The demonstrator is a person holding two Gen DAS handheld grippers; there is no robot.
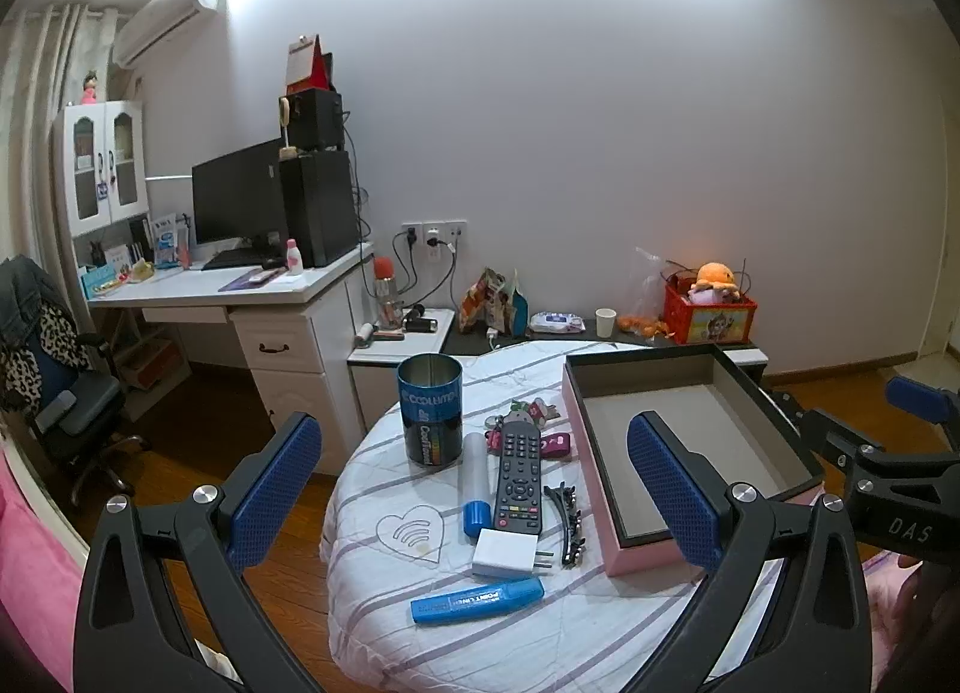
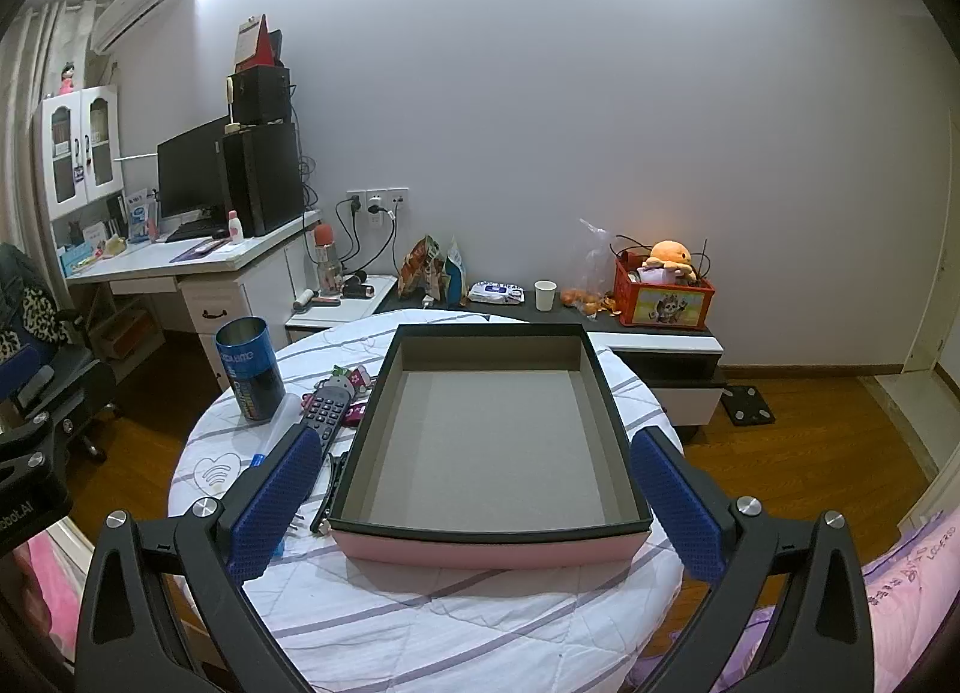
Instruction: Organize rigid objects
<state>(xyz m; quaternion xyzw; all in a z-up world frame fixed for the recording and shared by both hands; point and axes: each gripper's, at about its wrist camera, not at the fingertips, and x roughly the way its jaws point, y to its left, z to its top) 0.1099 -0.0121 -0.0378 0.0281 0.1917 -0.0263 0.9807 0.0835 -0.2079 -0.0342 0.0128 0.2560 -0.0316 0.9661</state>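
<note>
Nothing has been put away yet, as far as the pictures show — the shallow pink cardboard box with the black rim and grey lining [image 2: 498, 441] lies bare inside, and every loose item lies outside it on the round table under its white striped cloth [image 1: 384, 591].

Nearest the cameras, the left gripper [image 1: 474, 489] hangs above the table with its blue-padded fingers spread wide and nothing between them; the right gripper [image 2: 474, 504] is likewise spread and holding nothing, its fingers framing the box's near pink wall.

All the clutter sits to the left of the box. Closest in is a blue plastic marker pen [image 1: 477, 602] lying flat, then a white plug adapter [image 1: 507, 554] and black metal hair clips [image 1: 567, 519] just beside the box's near left corner. Beyond these, a black remote control [image 1: 519, 477] lies alongside a clear tube with a blue cap [image 1: 474, 486]. Farther still, small pink and red trinkets [image 1: 540, 423] lie near the box's left wall, and a tall blue-and-black open tin [image 1: 429, 408] stands upright farthest back.

So I judge the whole job remains — each piece is yet to be picked up and placed in the box.
</note>
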